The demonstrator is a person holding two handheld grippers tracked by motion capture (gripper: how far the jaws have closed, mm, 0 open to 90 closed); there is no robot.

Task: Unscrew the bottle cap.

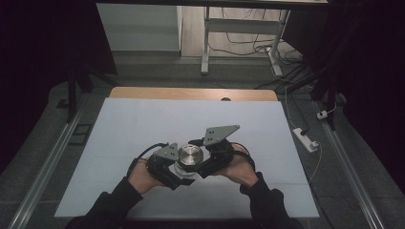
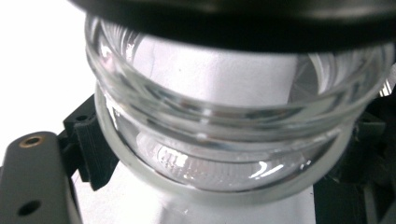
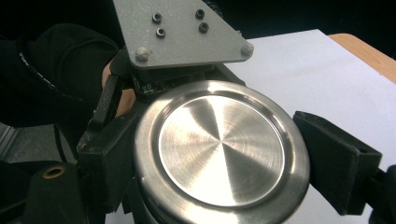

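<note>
Table: the white sheet (image 1: 143, 138) covers most of your worktop, with a strip of bare wood (image 1: 191, 93) left along the far edge. Your two hands meet near the middle, toward your side.
Glass jar: the clear jar (image 2: 224, 154) stands upright on the sheet, between your two grippers. In the left gripper view its wall and threaded neck sit right against the camera.
Steel lid: the round brushed-metal lid (image 3: 222, 149) sits on top of the jar and looks level. Whether it is screwed tight or only resting there, you cannot tell from here.
Left gripper: your left gripper (image 1: 177, 172) is clamped on the jar's glass body, one black pad on each side, holding it steady.
Right gripper: your right gripper (image 3: 219, 154) has its jaws around the lid's rim, pressed against both sides.
Progress: both grips look set, jar braced and lid pinched, so the preparation seems finished. What remains, as a judgement, is the turn itself and then either lifting the lid away or letting go.
Writing: you will find no brand, label or lettering to read on the jar, the lid or the sheet.
</note>
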